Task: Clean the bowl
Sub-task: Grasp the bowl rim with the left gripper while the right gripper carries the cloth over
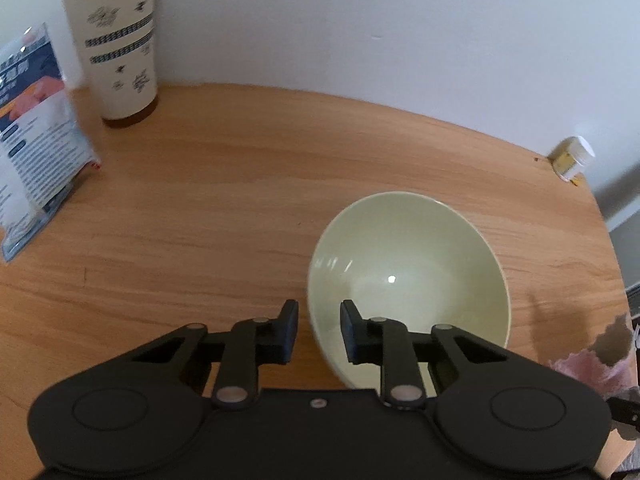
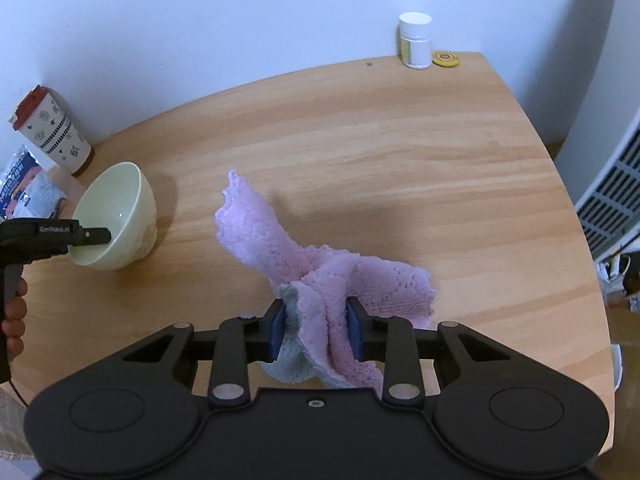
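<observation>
A pale green bowl [image 1: 408,276] stands tilted on the wooden table [image 1: 224,208]. My left gripper [image 1: 319,330] straddles its near rim, one finger inside and one outside, with a gap still showing at the rim. In the right wrist view the bowl [image 2: 120,216] is at the left with the left gripper [image 2: 90,236] on its rim. My right gripper [image 2: 316,328] is shut on a pink and light blue cloth [image 2: 320,268], held above the table to the right of the bowl. The cloth's edge shows in the left wrist view [image 1: 588,364].
A patterned paper cup with a brown lid [image 1: 116,40] and a printed packet [image 1: 36,136] stand at the back left. A white pill bottle [image 2: 415,42] and a yellow disc [image 2: 445,58] are at the back right corner. A white appliance [image 2: 612,200] is beyond the table's right edge.
</observation>
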The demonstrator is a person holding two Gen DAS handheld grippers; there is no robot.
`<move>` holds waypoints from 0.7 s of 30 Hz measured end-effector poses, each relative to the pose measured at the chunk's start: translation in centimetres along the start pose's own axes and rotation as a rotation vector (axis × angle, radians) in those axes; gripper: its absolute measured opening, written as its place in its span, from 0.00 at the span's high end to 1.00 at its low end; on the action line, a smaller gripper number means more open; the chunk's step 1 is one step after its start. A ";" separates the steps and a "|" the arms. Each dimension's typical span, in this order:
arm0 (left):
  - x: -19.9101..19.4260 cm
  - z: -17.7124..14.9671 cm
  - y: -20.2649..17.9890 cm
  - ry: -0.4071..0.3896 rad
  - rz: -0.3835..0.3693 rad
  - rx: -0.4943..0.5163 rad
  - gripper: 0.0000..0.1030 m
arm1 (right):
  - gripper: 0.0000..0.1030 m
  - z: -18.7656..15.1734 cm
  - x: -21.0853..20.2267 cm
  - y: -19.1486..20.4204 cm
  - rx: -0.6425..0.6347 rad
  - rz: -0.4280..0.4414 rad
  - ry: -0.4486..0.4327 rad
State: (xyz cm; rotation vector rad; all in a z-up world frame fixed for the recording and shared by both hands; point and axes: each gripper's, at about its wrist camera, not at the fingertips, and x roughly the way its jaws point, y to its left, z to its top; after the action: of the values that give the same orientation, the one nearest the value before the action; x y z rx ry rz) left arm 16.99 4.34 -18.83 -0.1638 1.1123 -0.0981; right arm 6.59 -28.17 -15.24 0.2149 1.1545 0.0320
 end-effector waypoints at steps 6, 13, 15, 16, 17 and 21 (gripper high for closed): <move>0.4 0.1 0.1 0.028 -0.012 0.010 0.87 | 0.65 0.6 -0.1 1.1 0.008 0.021 -0.012; 0.2 -0.1 0.5 0.027 -0.018 0.018 0.87 | 0.65 1.1 -0.7 2.7 -0.029 0.051 -0.039; 0.1 -0.1 0.6 0.030 -0.022 0.019 0.87 | 0.65 1.3 -0.7 3.0 -0.021 0.059 -0.042; 0.0 -0.2 0.7 0.032 -0.027 0.017 0.87 | 0.65 1.3 -0.7 3.3 -0.017 0.066 -0.041; 0.0 -0.3 0.8 0.034 -0.035 0.015 0.87 | 0.65 1.4 -0.7 3.5 -0.018 0.072 -0.039; -0.3 -0.8 1.0 0.042 -0.053 0.018 0.87 | 0.65 1.6 -1.0 4.7 -0.059 0.101 -0.045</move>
State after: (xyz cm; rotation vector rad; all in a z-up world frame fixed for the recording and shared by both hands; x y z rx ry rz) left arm 16.10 5.31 -19.10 -0.1759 1.1485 -0.1595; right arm 8.09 -23.91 -12.82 0.2210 1.0957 0.1495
